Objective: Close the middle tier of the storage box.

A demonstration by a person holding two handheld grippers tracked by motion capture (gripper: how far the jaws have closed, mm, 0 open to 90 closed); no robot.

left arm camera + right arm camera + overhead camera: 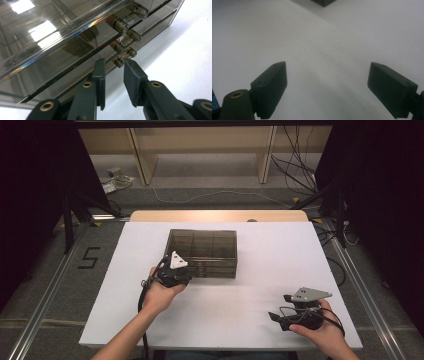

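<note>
The smoked-plastic drawer box [75,50] sits right ahead of my left tool [113,83], its lowest drawer knob [119,62] just beyond the tips. The tool stands part open, gripping nothing; closing now, it could miss the knob or shove the box across the desk [240,310]. My right tool [327,90] hangs wide open and empty, well apart.

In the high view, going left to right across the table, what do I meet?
Left hand-held gripper at the drawer box's front → smoked clear drawer box → bare white table → right hand-held gripper, jaws wide apart.
</note>
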